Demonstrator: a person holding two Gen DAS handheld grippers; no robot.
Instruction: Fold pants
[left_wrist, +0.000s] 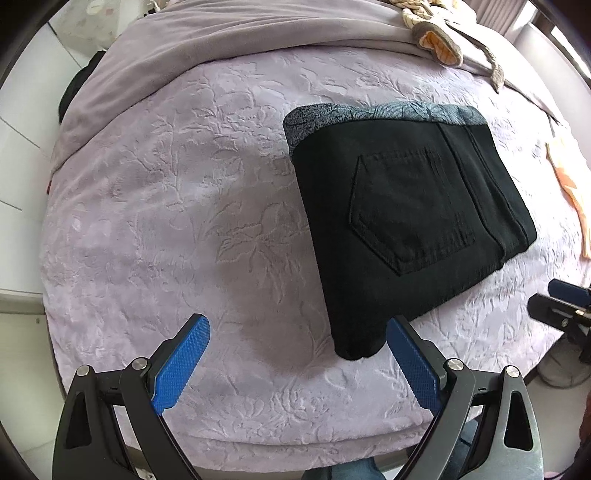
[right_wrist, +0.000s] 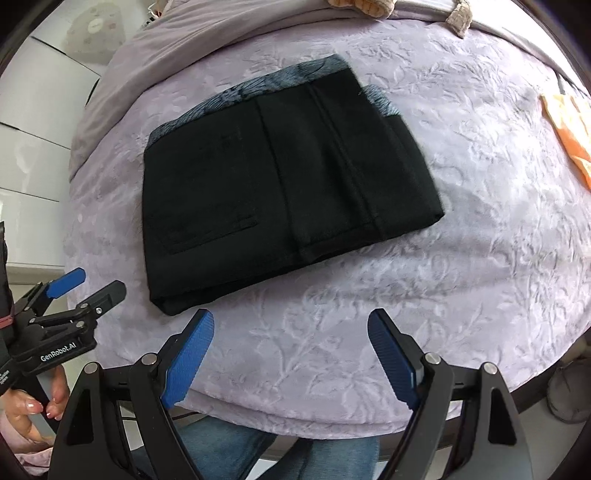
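Neatly folded black pants (left_wrist: 406, 229) lie flat, seemingly atop grey patterned fabric (left_wrist: 413, 110).

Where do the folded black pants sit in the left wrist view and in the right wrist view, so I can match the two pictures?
Left wrist view: the black pants lie right of centre, near corner by the right pad.
Right wrist view: the pants lie centre-left, above the open tongs.
Shared landmark: the grey patterned cloth under the far edge of the pants.
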